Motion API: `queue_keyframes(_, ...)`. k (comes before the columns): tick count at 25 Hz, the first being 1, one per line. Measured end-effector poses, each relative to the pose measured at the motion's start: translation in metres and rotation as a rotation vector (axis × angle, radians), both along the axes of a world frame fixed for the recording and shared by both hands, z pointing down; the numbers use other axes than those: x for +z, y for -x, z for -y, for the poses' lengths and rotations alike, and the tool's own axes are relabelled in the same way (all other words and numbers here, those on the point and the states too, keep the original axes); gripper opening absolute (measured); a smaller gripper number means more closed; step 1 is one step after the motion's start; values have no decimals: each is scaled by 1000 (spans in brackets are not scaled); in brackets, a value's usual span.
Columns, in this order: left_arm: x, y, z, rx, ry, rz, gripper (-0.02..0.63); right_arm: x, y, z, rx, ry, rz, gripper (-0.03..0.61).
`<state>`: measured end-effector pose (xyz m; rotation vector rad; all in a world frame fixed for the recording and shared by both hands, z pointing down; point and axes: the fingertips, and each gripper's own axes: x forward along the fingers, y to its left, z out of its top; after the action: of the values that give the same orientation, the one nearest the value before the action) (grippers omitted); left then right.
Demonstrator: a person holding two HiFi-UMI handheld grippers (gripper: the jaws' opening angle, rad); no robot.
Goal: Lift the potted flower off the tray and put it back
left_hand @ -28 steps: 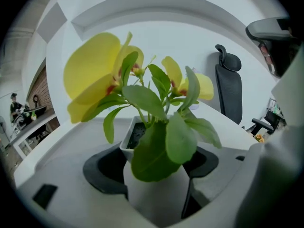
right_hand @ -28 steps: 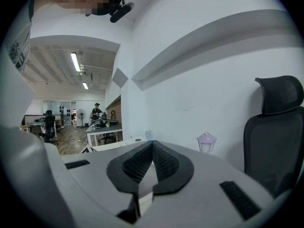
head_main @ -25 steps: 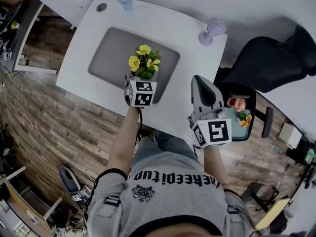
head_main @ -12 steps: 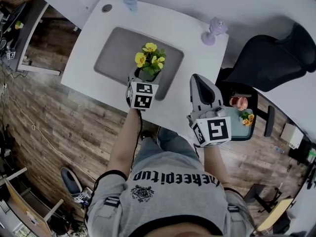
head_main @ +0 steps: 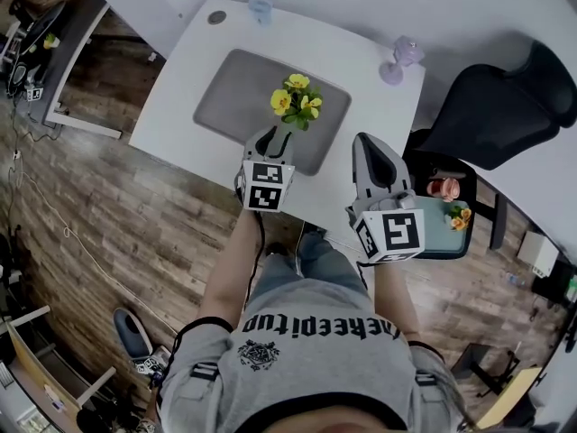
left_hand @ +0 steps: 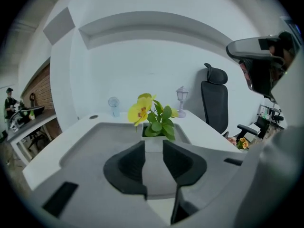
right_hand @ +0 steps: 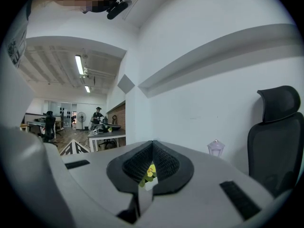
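The potted flower [left_hand: 153,142] sat between the two fingers [left_hand: 133,163] of the left gripper [head_main: 277,135], its white square pot touched on both side walls by the pad tips. The jaws had just been closing and stood partly drawn in, clamped on the pot. In the head view the plant lay at 12 o'clock from the left gripper, over the 4 o'clock portion of the grey tray [head_main: 233,88] on the white table [head_main: 176,84]. The left gripper view showed the pad contact on the pot, which the head view hid behind the gripper body and the foliage. The fingers covered the pot base there, so neither view showed whether it touched the tray. The pot stood upright, long axis vertical, mouth upward. In the left gripper view the largest yellow bloom leaned toward 10 o'clock and the leaves spread toward 3 o'clock. The right gripper [head_main: 368,142] hung at 3 o'clock from the left one, off the tray, its finger tips together and holding nothing. Its own view showed the flower only as a yellow sliver through the slot below the tips. A lilac lantern ornament [head_main: 399,59] stood at 2 o'clock from the plant.
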<state>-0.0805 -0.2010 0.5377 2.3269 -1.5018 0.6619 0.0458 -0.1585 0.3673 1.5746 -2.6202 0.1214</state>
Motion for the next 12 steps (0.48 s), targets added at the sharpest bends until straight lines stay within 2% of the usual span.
queue_keyframes(3,-17,13,-10,-18,-59,0,18,-6,7,-10,11,-17,-5,2)
queue_keyframes(12,-70,39,-43,-26,-142,-47,3,-28,23,-39,42,-58,-6,2)
